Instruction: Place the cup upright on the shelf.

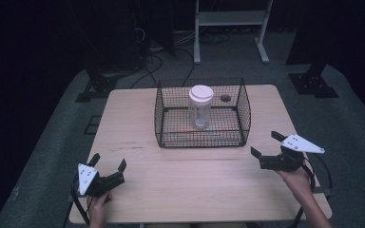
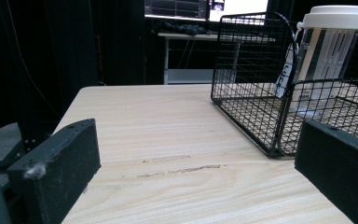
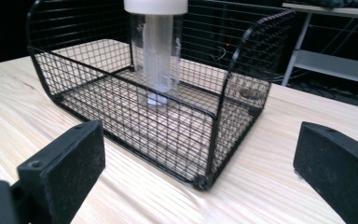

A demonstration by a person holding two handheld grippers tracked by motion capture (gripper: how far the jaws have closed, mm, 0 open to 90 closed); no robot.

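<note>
Wood table (image 1: 138, 133), dark room. Bottle (image 1: 200, 107) upright inside wire basket (image 1: 242, 111). Left gripper (image 1: 108, 164) and right gripper (image 1: 265, 144) spread wide, empty. Risk: jaws clipping mesh, tipping bottle.

Lab or recording studio, not home. Dark curtained walls all round, grey carpet floor (image 1: 52, 142). Bare wooden desk (image 1: 195, 190) alone mid-room. Beyond left jaws, past desk's far edge: lit monitors (image 2: 205, 7) on white metal-frame stand (image 1: 230, 28). Loose cables (image 1: 152, 61) trail over floor behind desk. Black stand feet (image 1: 313, 85) flank desk's far corners. Handheld grippers carry grey tracking plates.
</note>
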